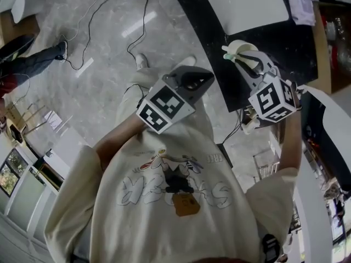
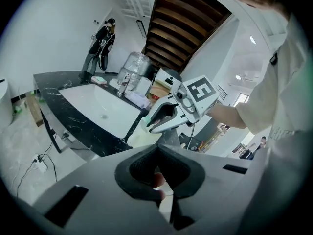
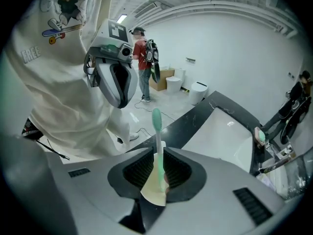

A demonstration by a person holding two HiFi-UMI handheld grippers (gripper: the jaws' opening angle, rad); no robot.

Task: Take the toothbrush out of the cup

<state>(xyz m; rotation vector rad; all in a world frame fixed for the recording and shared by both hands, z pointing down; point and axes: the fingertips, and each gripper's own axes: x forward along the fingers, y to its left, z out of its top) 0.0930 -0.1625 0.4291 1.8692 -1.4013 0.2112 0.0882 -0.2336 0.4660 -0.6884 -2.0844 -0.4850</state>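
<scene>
Reaching down over the cup at the edge of the black counter, I have my right tongs straddling the toothbrush, which stands upright in the cup with its green head above the rim. The jaws sit partway apart on either side of the handle, close but, as far as I can judge, not yet pinching. I come in from above so the brush can lift straight out. My left tongs hang well off to the side of the cup, slightly parted and empty, out of the way.
</scene>
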